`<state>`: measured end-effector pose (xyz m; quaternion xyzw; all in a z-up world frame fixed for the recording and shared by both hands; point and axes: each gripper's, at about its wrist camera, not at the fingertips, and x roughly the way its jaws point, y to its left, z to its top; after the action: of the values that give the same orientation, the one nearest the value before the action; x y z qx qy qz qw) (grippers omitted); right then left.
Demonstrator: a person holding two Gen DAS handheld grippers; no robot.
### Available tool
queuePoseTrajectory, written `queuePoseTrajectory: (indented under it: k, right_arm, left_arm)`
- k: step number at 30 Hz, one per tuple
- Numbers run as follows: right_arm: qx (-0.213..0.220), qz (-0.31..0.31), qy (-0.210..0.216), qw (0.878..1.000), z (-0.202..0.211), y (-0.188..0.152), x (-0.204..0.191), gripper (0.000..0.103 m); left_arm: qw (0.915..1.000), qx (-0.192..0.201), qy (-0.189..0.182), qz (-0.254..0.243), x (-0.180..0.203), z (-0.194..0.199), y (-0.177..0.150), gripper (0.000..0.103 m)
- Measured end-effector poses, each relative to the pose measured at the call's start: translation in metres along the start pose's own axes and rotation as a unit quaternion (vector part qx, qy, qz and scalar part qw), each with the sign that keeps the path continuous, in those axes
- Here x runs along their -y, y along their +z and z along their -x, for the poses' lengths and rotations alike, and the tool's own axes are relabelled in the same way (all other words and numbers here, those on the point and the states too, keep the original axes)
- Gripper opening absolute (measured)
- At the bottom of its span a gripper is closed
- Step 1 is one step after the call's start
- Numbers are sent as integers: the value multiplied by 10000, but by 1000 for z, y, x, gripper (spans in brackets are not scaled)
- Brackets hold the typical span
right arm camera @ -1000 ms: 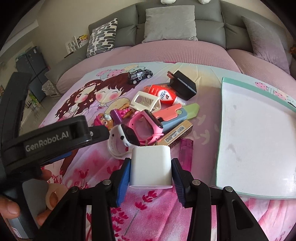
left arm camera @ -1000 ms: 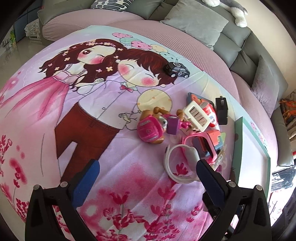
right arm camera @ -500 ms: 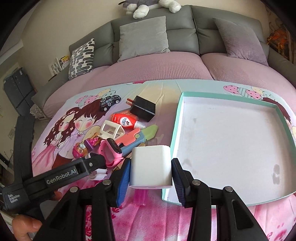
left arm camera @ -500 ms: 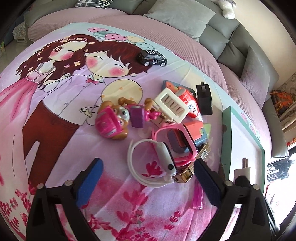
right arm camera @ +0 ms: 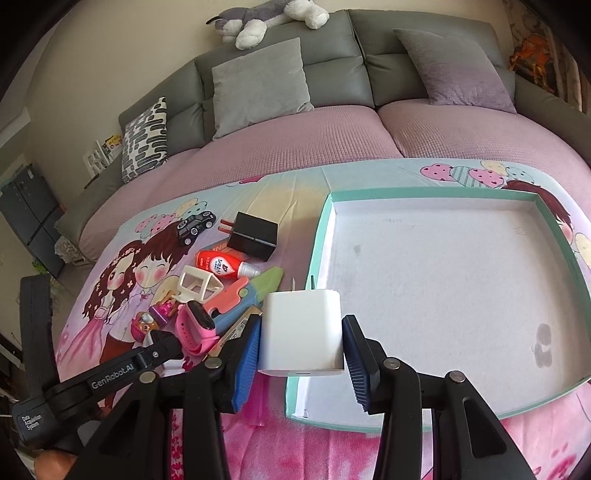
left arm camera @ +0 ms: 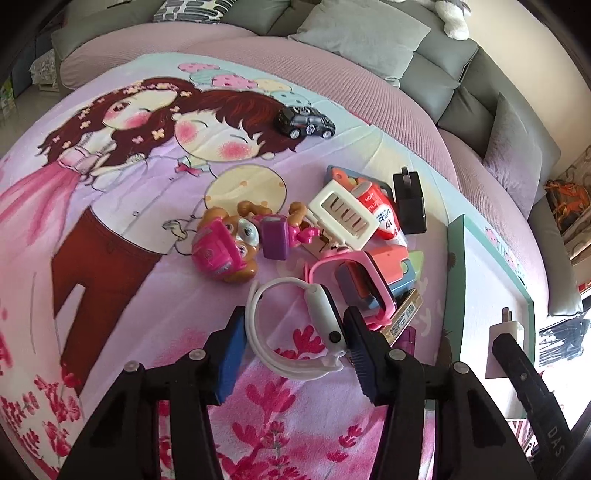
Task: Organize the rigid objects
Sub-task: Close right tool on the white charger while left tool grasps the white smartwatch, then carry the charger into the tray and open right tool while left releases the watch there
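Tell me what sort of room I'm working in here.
Most likely a home living room: a grey sofa with cushions, a plush dog on its back, and a cartoon-print cloth strewn with toys beside a shallow box.

My left camera sits on the left gripper [left arm camera: 295, 332] and looks steeply down at the toy pile [left arm camera: 343, 240], very close. The tray [left arm camera: 456, 258] shows only at the right edge of that frame. My right camera sits on the right gripper [right arm camera: 300, 339], looks down less steeply, and faces the tray [right arm camera: 317, 258], filling the right half. Both views share the toy pile [right arm camera: 221, 288], the tray and the sofa [right arm camera: 332, 66] along the top.
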<state>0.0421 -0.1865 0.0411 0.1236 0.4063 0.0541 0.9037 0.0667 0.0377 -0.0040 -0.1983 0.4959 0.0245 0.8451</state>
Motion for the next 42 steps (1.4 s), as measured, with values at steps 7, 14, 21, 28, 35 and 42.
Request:
queuePoseTrajectory:
  k: [7, 14, 21, 28, 35, 42]
  right_arm:
    - [387, -194, -150, 9989, 13, 16, 26, 46]
    - [479, -427, -720, 9953, 16, 25, 77, 46]
    - [378, -840, -1060, 9901, 14, 25, 126, 46]
    - [400, -1221, -1315, 9829, 17, 22, 159, 46]
    - [411, -1587, -1596, 9735, 24, 17, 186, 46]
    - [409, -1753, -1750, 9680, 29, 13, 203, 46]
  left_arm:
    - [9986, 446, -80, -271, 22, 33, 4, 54]
    - [9961, 144, -214, -839, 72, 24, 3, 54]
    - [9881, 9, -436, -1474, 133, 14, -2, 54]
    - [9748, -147, -690, -2114, 200, -6, -10, 54]
    - [9639, -362, -873, -2489, 249, -35, -23, 54]
    - [9636, -414, -804, -2516, 265, -57, -27, 54]
